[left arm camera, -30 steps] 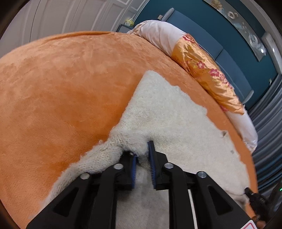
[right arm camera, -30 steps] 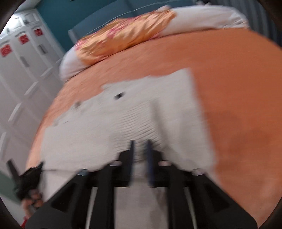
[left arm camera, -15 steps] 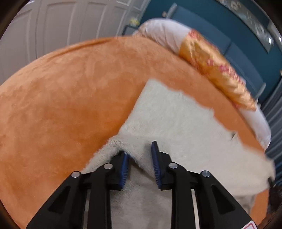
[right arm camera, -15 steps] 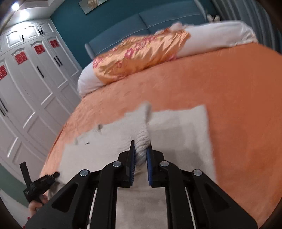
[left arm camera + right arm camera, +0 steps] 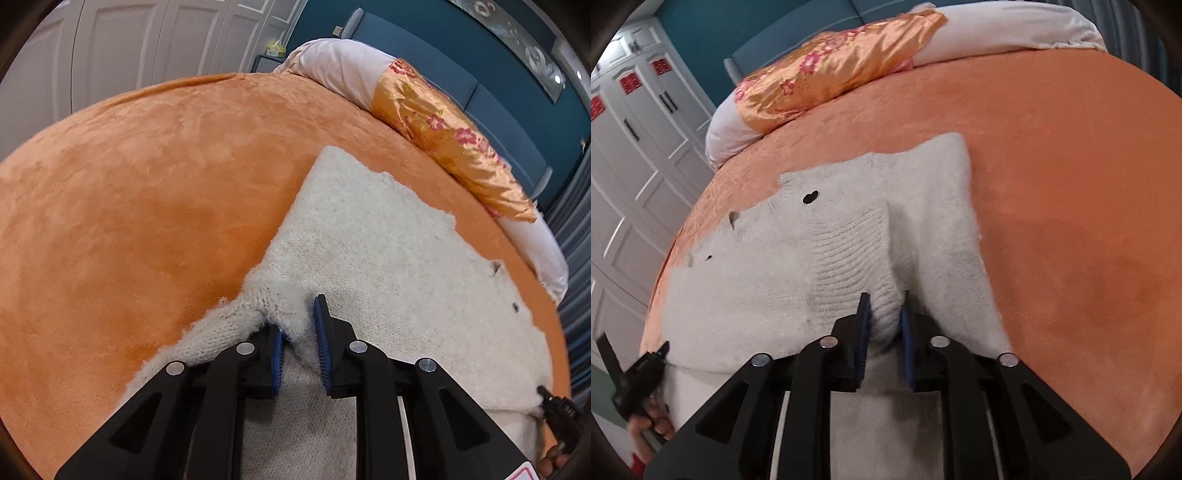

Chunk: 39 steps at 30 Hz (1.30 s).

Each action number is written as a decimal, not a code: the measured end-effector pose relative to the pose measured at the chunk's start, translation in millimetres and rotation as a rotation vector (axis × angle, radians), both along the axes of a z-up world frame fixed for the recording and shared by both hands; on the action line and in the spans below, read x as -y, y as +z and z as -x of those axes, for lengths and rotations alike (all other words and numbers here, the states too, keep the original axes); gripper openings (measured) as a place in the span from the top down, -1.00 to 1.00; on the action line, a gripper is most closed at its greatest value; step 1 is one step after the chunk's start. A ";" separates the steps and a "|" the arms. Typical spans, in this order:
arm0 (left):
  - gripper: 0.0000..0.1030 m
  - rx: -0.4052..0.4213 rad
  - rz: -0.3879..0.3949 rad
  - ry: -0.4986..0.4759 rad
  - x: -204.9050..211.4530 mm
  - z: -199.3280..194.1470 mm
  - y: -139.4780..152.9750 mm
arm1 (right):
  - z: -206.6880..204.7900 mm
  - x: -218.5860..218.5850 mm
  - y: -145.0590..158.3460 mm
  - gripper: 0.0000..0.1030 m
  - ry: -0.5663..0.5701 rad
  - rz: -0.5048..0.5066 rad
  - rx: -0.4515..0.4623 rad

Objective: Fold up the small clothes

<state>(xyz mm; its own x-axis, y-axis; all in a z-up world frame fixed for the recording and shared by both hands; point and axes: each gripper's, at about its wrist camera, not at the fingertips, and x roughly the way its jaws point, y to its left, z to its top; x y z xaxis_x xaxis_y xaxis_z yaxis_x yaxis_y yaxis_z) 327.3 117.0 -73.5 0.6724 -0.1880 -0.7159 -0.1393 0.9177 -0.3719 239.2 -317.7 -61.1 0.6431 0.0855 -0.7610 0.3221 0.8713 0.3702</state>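
Observation:
A cream knitted cardigan (image 5: pixel 388 258) with dark buttons lies on the orange bedspread (image 5: pixel 147 184); it also shows in the right wrist view (image 5: pixel 849 240). My left gripper (image 5: pixel 299 332) is shut on a bunched fold at the cardigan's near left edge, with knit pinched between the blue pads. My right gripper (image 5: pixel 884 321) is shut on a ribbed fold at the near right edge. Each gripper shows at the far edge of the other's view: the right one (image 5: pixel 557 417) and the left one (image 5: pixel 635 373).
An orange floral pillow (image 5: pixel 450 144) and a white bolster (image 5: pixel 340 70) lie at the head of the bed by the blue headboard (image 5: pixel 498 103). White wardrobe doors (image 5: pixel 631 155) stand to the left. Bare orange bedspread (image 5: pixel 1071 184) extends right of the cardigan.
The left gripper opened half a second ago and has closed on the knit again. The right gripper lifted its fold up and has now come back down over the cardigan.

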 end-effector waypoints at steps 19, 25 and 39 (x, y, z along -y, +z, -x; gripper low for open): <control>-0.22 -0.211 0.213 -0.049 -96.6 225.8 33.5 | 301.6 -18.9 9.5 0.04 -0.012 -0.177 -0.173; -0.28 -0.234 0.211 -0.111 -72.8 243.8 21.2 | 297.9 -35.5 6.5 -0.05 0.011 -0.286 -0.130; 0.88 -0.253 0.162 -0.187 -66.6 230.9 44.0 | 280.5 -51.3 20.9 0.88 0.025 -0.200 -0.121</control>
<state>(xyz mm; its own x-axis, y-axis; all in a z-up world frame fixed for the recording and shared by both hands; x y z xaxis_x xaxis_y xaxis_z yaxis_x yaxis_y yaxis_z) 96.4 183.6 -29.5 0.4205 -0.4161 -0.8063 -0.0809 0.8679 -0.4901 -41.3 -266.4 -40.2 0.5437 0.2576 -0.7988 0.3538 0.7927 0.4965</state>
